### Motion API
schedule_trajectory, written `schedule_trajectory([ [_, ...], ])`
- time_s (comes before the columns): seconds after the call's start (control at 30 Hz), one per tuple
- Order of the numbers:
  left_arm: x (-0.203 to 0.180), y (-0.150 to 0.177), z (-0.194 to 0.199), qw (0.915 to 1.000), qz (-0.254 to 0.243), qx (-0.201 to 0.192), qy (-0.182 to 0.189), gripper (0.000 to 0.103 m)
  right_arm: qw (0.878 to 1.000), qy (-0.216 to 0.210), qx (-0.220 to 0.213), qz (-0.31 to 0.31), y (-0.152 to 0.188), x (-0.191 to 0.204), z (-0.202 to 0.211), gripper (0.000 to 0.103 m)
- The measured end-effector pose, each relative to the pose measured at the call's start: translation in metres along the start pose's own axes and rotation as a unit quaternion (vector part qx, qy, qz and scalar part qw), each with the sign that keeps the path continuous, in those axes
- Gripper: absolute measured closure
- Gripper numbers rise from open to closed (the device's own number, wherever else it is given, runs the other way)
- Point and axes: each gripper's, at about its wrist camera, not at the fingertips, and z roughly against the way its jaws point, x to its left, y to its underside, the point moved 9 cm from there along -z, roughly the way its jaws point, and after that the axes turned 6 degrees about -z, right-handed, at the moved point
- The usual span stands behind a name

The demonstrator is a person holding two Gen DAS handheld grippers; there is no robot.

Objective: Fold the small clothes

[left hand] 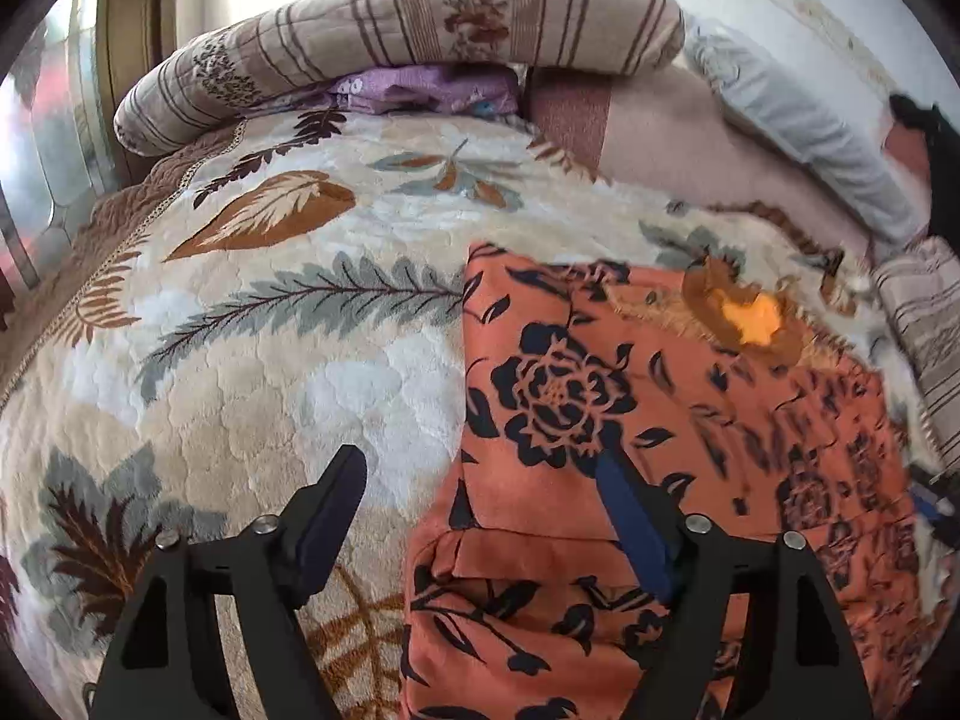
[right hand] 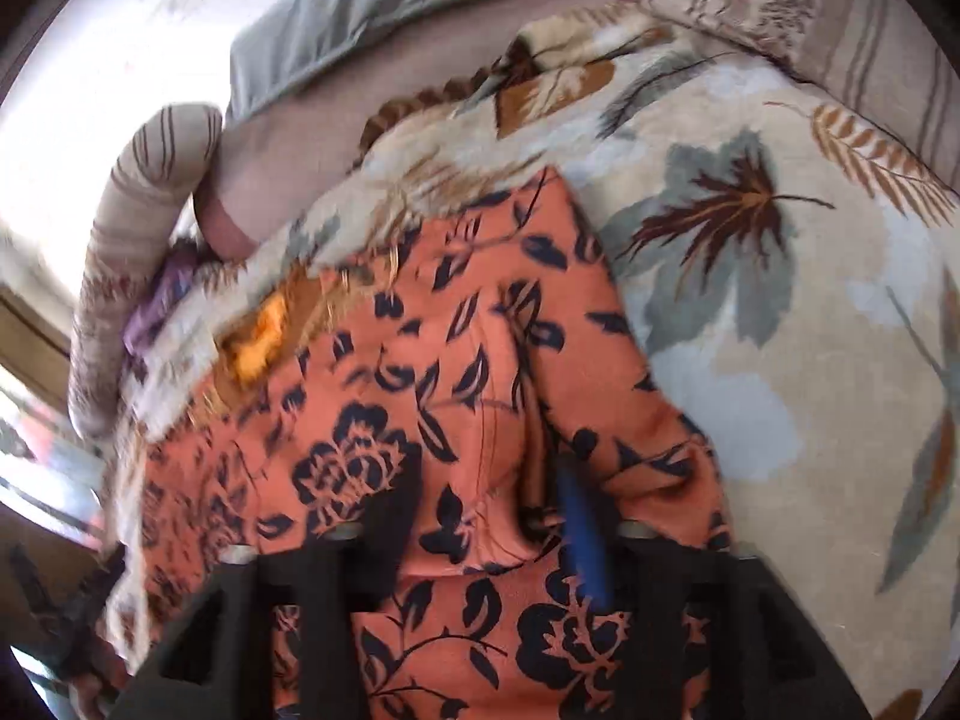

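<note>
Garment: orange floral-print soft thin cloth [left hand: 600,372] on leaf-patterned plush bed blanket [left hand: 270,360] | handling: light, limp, judged slippery | hold: hem edge | left tool [left hand: 480,480] spread, straddling edge | right tool [right hand: 486,480] spread over fold, nothing pinched

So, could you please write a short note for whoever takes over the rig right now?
Left gripper: open, straddling the left edge of the orange black-flowered garment; nothing pinched.
Right gripper: open over a raised crease in the same garment; the view is blurred.
The garment lies on the leaf-patterned plush blanket, its near end turned over in one fold.
Left to do: the remaining folds and flattening.
</note>
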Motion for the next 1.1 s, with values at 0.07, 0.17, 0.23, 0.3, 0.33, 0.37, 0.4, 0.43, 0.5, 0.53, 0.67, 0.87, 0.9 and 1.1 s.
schedule_trajectory([
  [0.07, -0.001, 0.014, -0.025, 0.9987, -0.009, 0.047, -0.017, 0.023, 1.0, -0.01, -0.027, 0.002, -0.014, 0.007, 0.017, 0.041],
  [0.17, 0.002, 0.015, -0.024, 0.9994, -0.006, 0.028, -0.02, 0.021, 0.996, -0.093, -0.011, 0.011, -0.028, 0.037, 0.023, 0.032],
  [0.23, 0.003, 0.014, -0.025, 0.9994, -0.002, 0.029, -0.019, 0.02, 0.989, -0.143, 0.038, 0.021, -0.027, 0.046, 0.011, 0.028],
  [0.3, 0.003, 0.013, -0.025, 0.9993, -0.003, 0.031, -0.018, 0.02, 0.985, -0.142, 0.093, 0.022, -0.021, 0.043, -0.027, 0.028],
  [0.33, 0.004, 0.012, -0.025, 0.9993, -0.004, 0.032, -0.016, 0.02, 0.984, -0.12, 0.128, 0.0, -0.016, 0.028, -0.052, 0.032],
  [0.37, 0.004, 0.012, -0.023, 0.9993, -0.003, 0.035, -0.015, 0.02, 0.982, -0.131, 0.129, -0.032, -0.019, 0.02, -0.061, 0.034],
  [0.4, 0.006, 0.011, -0.018, 0.9993, 0.001, 0.036, -0.013, 0.02, 0.981, -0.147, 0.112, -0.052, -0.026, 0.02, -0.054, 0.034],
  [0.43, 0.007, 0.007, -0.013, 0.9996, 0.011, 0.025, -0.005, 0.02, 0.982, -0.152, 0.101, -0.051, -0.031, 0.025, -0.044, 0.032],
  [0.5, 0.004, -0.005, -0.003, 0.9996, 0.024, -0.008, 0.013, 0.02, 0.98, -0.185, 0.076, -0.019, -0.038, 0.043, -0.027, 0.027],
  [0.53, 0.002, -0.009, -0.005, 0.9995, 0.024, -0.012, 0.015, 0.02, 0.978, -0.194, 0.075, -0.005, -0.039, 0.048, -0.027, 0.022],
  [0.67, 0.007, -0.01, -0.042, 0.9958, 0.063, 0.065, 0.017, 0.02, 0.984, -0.144, 0.098, -0.036, -0.038, 0.018, -0.063, 0.023],
  [0.87, 0.006, -0.056, -0.04, 0.9985, 0.045, 0.024, 0.019, 0.02, 0.986, -0.138, 0.094, 0.022, -0.036, 0.03, -0.057, 0.022],
  [0.9, 0.007, -0.058, -0.051, 0.9993, 0.013, 0.035, -0.007, 0.02, 0.985, -0.146, 0.088, 0.011, -0.038, 0.033, -0.06, 0.022],
  [1.1, 0.065, -0.062, -0.074, 0.9912, 0.108, 0.054, -0.056, 0.016, 0.986, -0.142, 0.092, 0.009, -0.031, 0.026, -0.045, 0.022],
])
